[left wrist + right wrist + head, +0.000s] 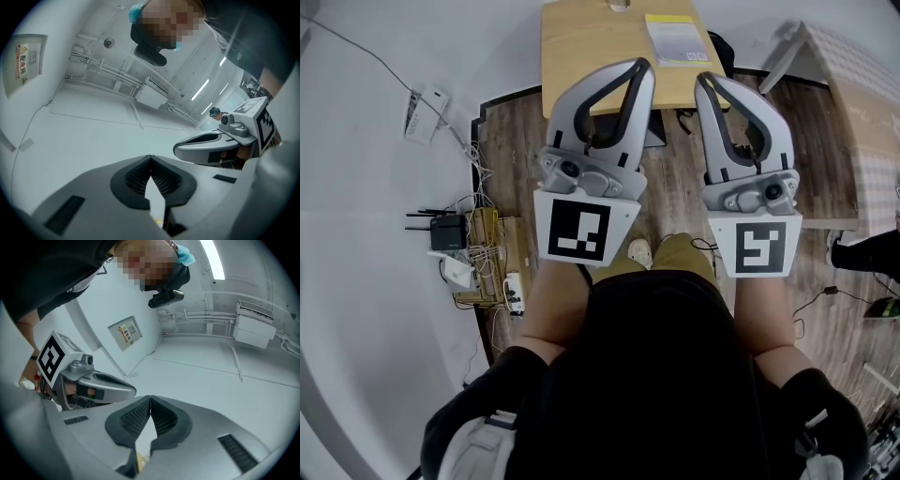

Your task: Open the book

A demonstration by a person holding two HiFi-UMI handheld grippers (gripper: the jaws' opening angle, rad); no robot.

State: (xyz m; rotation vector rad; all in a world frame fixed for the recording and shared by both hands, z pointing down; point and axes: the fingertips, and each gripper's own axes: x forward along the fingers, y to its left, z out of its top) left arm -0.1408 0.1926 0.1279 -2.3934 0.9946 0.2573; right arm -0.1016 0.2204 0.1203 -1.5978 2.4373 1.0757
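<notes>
The book, with a yellow and grey cover, lies closed at the far right of a small wooden table. My left gripper and right gripper are held side by side in front of the person's body, short of the table and tilted upward. Both gripper views face the wall and ceiling. The left gripper has its ribbed pads touching at the tips, nothing between them. The right gripper is shut the same way and empty. The book shows in neither gripper view.
A black router and a tangle of cables with a power strip lie on the floor at left. A slanted wooden structure stands at right. A small object sits at the table's far edge.
</notes>
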